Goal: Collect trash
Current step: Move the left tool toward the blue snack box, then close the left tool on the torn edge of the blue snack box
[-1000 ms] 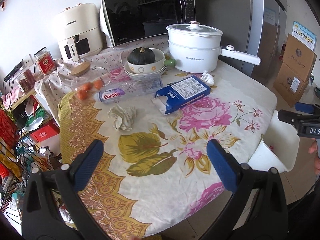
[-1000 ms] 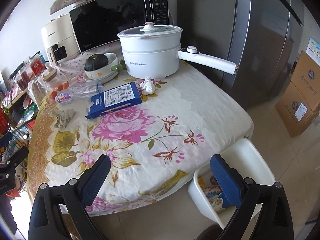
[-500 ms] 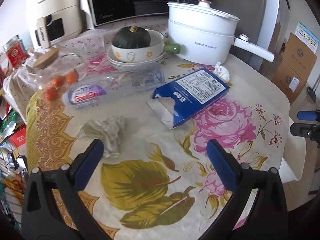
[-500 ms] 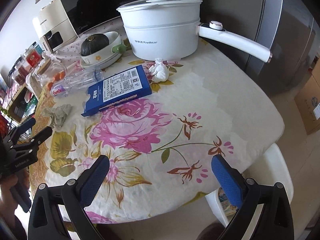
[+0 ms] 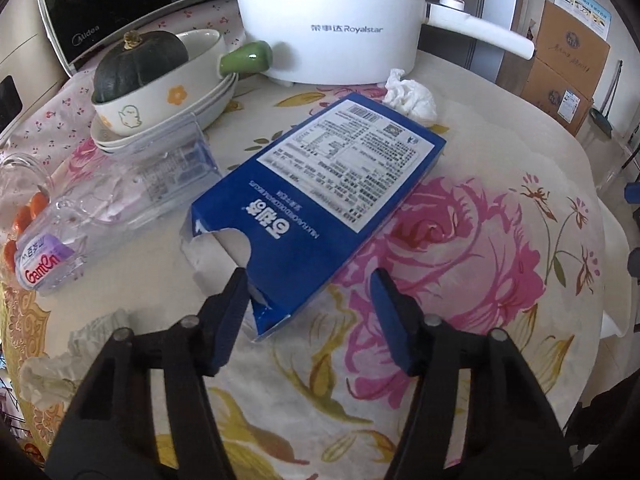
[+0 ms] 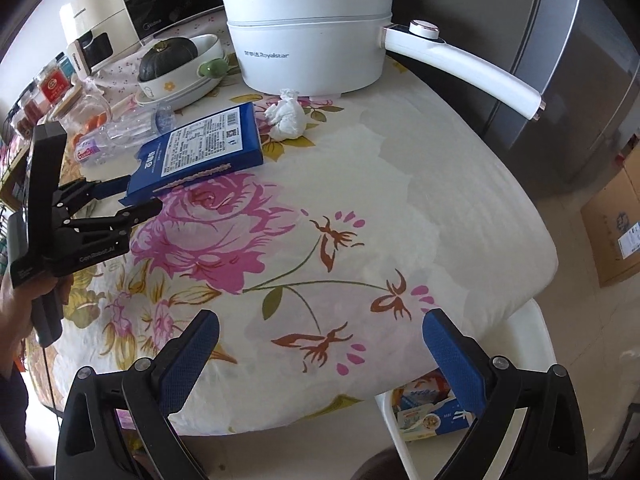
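The left hand-held gripper (image 5: 306, 288) is down at the torn near end of the blue box (image 5: 328, 196), which lies flat on the flowered worktop (image 5: 500, 184). Its jaws stand apart, one on each side of the box's end; whether the pads touch the cardboard is hard to tell. A crumpled white tissue (image 5: 412, 98) sits just beyond the box, by the white pot (image 5: 332, 20). The right hand-held gripper (image 6: 320, 344) hovers wide open over the worktop's near edge, above a white bin (image 6: 532, 332) holding wrappers.
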